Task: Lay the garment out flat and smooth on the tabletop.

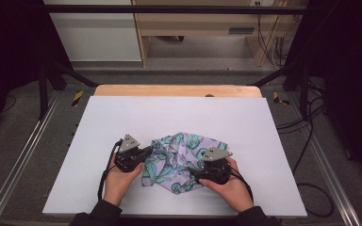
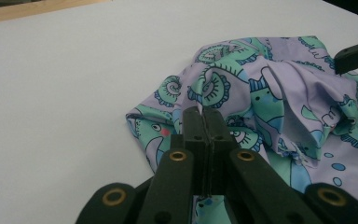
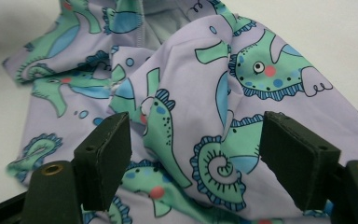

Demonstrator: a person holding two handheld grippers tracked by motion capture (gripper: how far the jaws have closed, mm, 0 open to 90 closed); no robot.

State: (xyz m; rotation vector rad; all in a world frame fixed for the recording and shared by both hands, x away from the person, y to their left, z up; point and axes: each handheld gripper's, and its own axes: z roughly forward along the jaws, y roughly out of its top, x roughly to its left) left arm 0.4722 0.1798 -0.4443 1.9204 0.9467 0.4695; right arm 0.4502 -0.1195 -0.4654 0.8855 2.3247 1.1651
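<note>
A crumpled lilac cloth (image 1: 179,160) printed with green and blue seahorses lies on the white table top (image 1: 122,117), near its front. My left gripper (image 1: 147,151) sits at the cloth's left edge. In the left gripper view its jaws are pressed together (image 2: 204,112), with a fold of the cloth (image 2: 284,93) drawn up to their tips. My right gripper (image 1: 191,172) is over the cloth's right part. In the right gripper view its jaws stand wide apart (image 3: 196,154) above the cloth (image 3: 191,70) without pressing on it.
The white sheet covers a wooden table whose far edge (image 1: 179,90) shows behind it. Metal rails (image 1: 23,155) run along both sides. Cables (image 1: 306,136) lie on the floor at the right. A wooden shelf unit (image 1: 193,28) stands beyond the table.
</note>
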